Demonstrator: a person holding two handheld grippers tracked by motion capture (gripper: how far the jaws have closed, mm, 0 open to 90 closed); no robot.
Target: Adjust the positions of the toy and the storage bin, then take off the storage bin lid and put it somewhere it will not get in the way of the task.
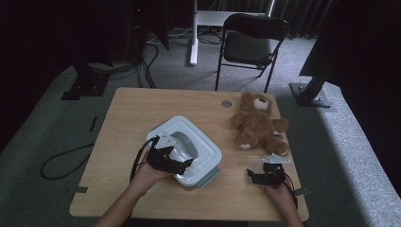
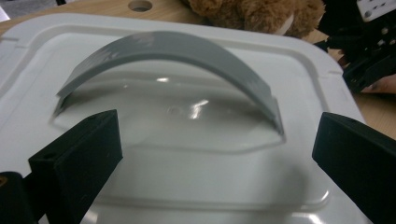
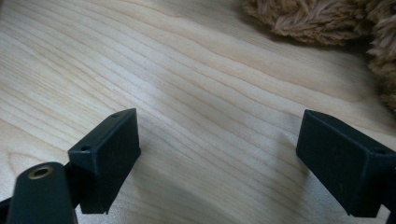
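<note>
Both jaws stand wide apart, my left gripper (image 1: 182, 164) hovering over the white box (image 1: 208, 152) near the table's (image 1: 123, 142) middle and my right gripper (image 1: 253, 176) over bare wood by the front right corner. The box is square with rounded corners, its lid carrying an arched grey handle (image 2: 187, 51). A brown teddy bear (image 1: 257, 123) sits toward the back right corner, and a black folding chair (image 1: 250, 42) stands on grey carpet beyond.
</note>
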